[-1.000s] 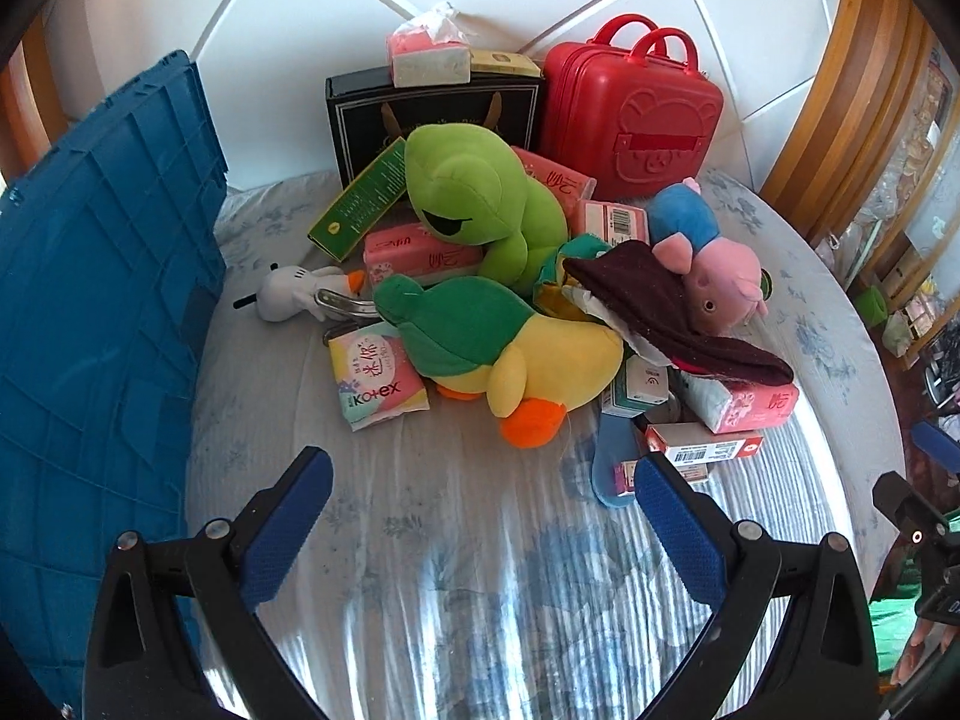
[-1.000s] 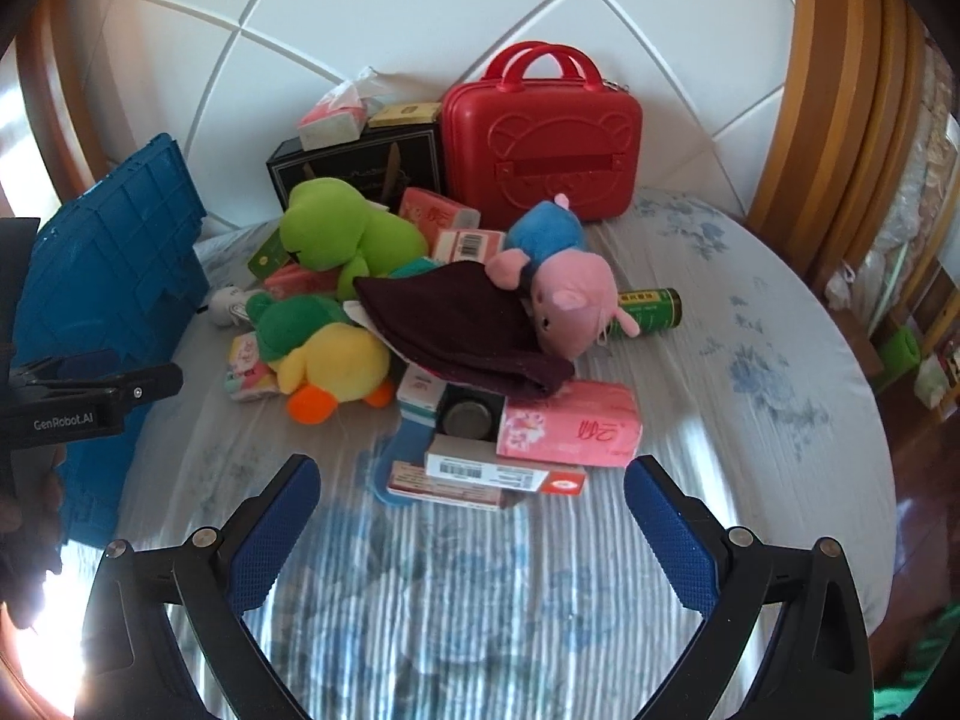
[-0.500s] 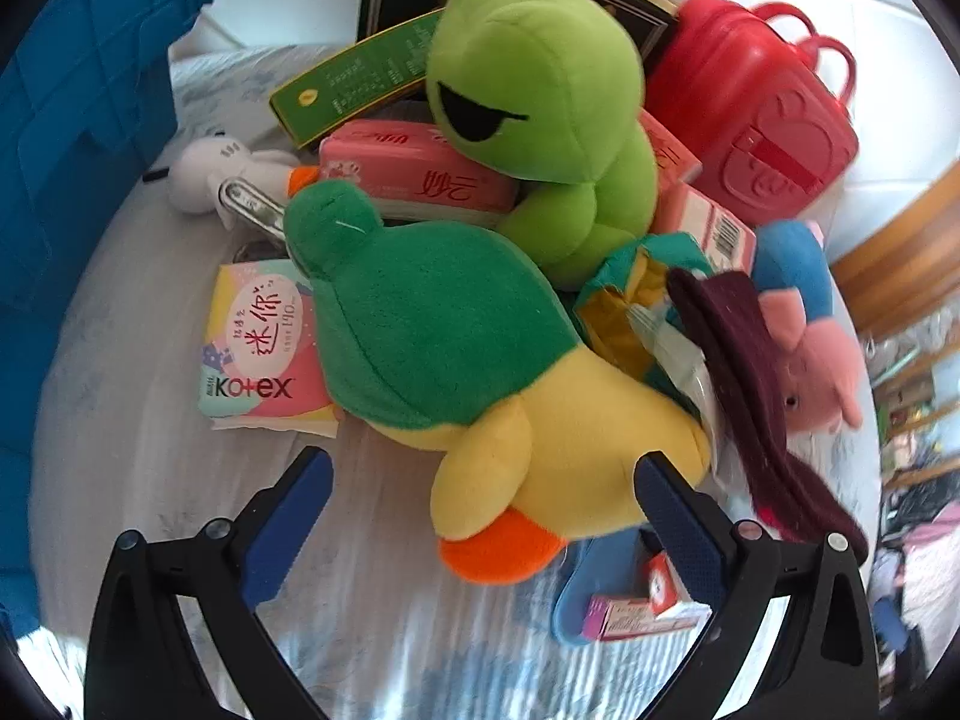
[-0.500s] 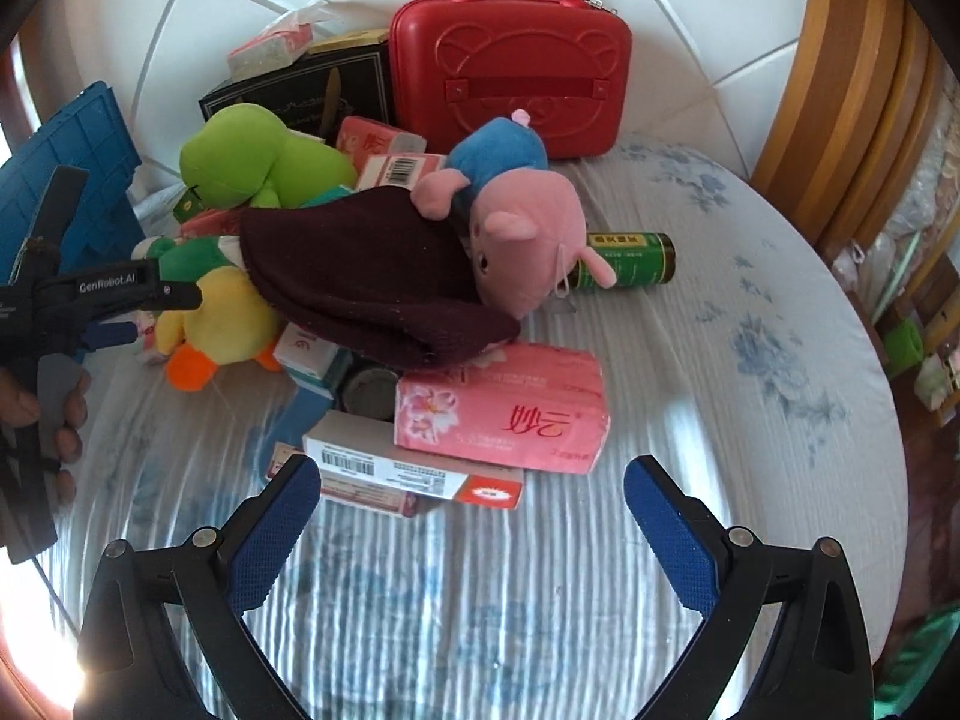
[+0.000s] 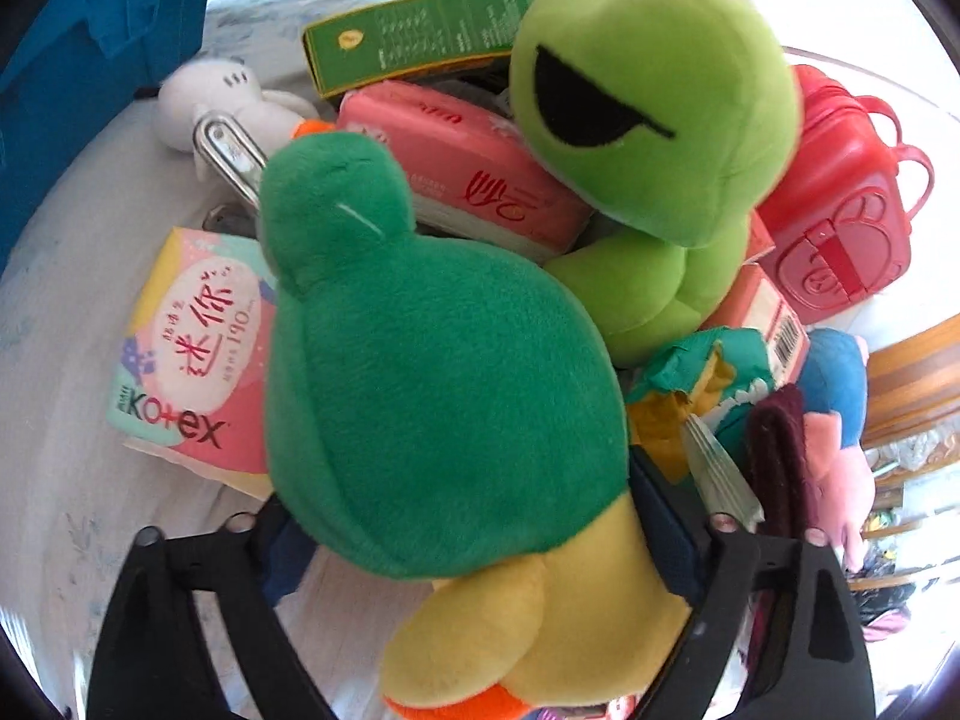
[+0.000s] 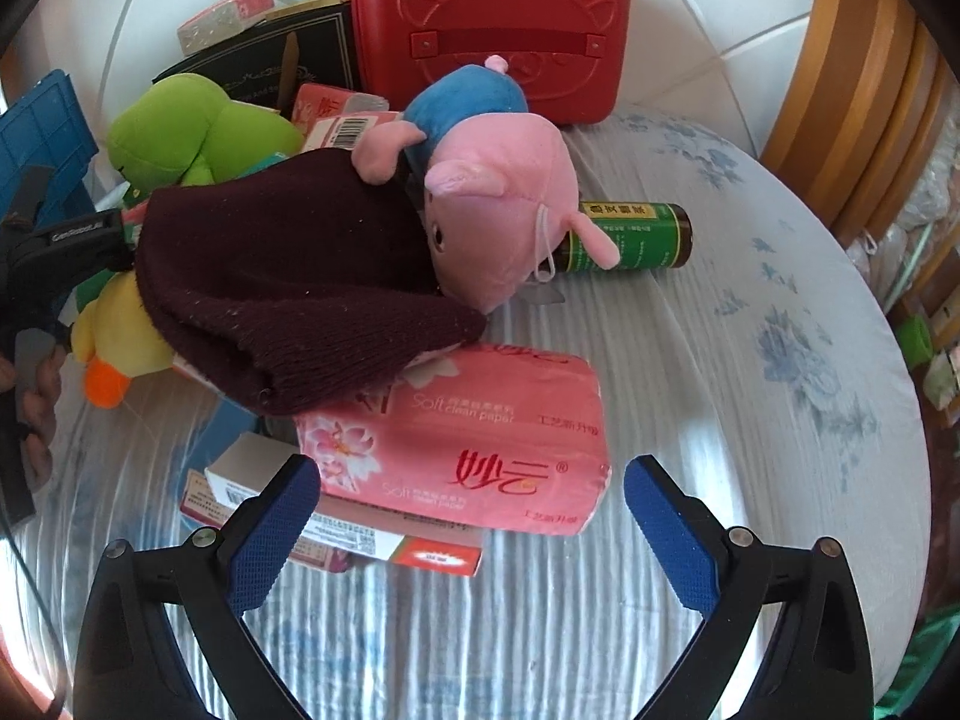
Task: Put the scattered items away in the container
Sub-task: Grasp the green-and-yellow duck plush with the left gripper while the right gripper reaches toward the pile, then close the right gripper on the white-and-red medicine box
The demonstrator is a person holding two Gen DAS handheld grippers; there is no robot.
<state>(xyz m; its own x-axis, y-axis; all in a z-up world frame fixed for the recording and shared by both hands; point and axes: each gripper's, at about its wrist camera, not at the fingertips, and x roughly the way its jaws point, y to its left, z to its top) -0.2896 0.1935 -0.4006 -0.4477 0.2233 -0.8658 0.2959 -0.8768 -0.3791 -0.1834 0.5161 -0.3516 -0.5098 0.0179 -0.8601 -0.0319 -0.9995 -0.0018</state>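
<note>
A green and yellow duck plush (image 5: 444, 396) fills the left wrist view, lying between the open fingers of my left gripper (image 5: 474, 516); whether the pads press it I cannot tell. The duck plush (image 6: 114, 330) shows at the left of the right wrist view. My right gripper (image 6: 471, 516) is open and empty, with a pink tissue pack (image 6: 462, 450) just ahead of its fingers. A blue crate (image 6: 42, 138) stands at the left, seen also in the left wrist view (image 5: 90, 48).
The pile on the bed holds a lime frog plush (image 5: 654, 120), a pink pig plush (image 6: 498, 204), a dark knit hat (image 6: 288, 288), a green bottle (image 6: 630, 237), a Kotex pack (image 5: 192, 348) and boxes (image 6: 336, 534). A red case (image 6: 492, 24) stands behind.
My left gripper moved forward until the duck plush sits between its fingers. My right gripper moved forward toward the pink tissue pack. Both stayed open.
</note>
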